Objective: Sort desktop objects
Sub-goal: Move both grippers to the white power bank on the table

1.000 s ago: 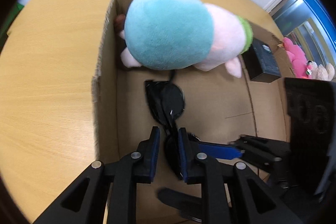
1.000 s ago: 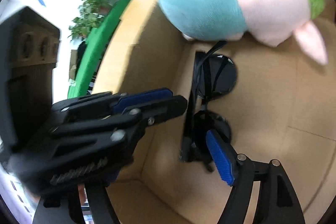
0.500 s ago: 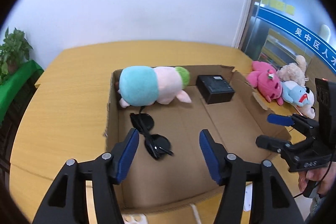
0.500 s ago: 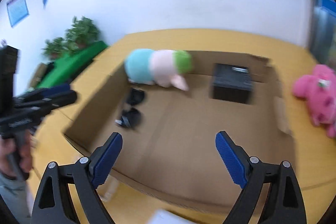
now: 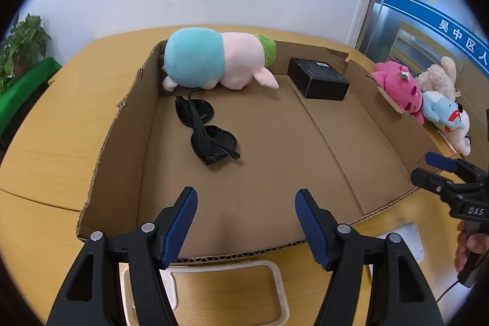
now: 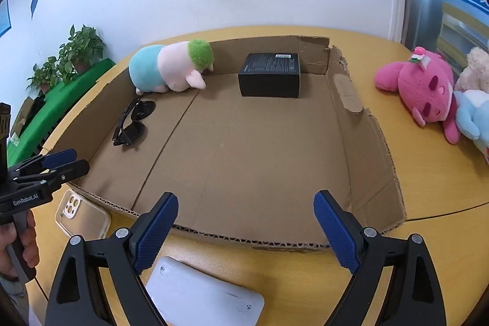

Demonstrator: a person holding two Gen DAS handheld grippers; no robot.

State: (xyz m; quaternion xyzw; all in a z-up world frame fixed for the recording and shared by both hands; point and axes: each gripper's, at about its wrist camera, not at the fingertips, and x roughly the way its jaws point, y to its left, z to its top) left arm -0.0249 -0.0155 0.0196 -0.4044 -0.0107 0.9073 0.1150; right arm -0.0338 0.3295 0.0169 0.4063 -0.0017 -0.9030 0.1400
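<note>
Both hand-held grippers withdrawn from sunglasses (image 5: 206,130), empty: left (image 5: 244,222) jaws just opened, right (image 6: 244,229) wide. Phone case (image 6: 82,219) just left of right.

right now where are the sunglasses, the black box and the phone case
sunglasses (image 5: 214,139), left wrist view, near lens
black box (image 6: 270,66), right wrist view, top face
phone case (image 6: 84,220), right wrist view, clear back

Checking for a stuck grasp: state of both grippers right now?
Left gripper: open, fingers have just been spreading, nothing between them.
Right gripper: open, nothing held.
Sunglasses lie free in the cardboard box.
</note>
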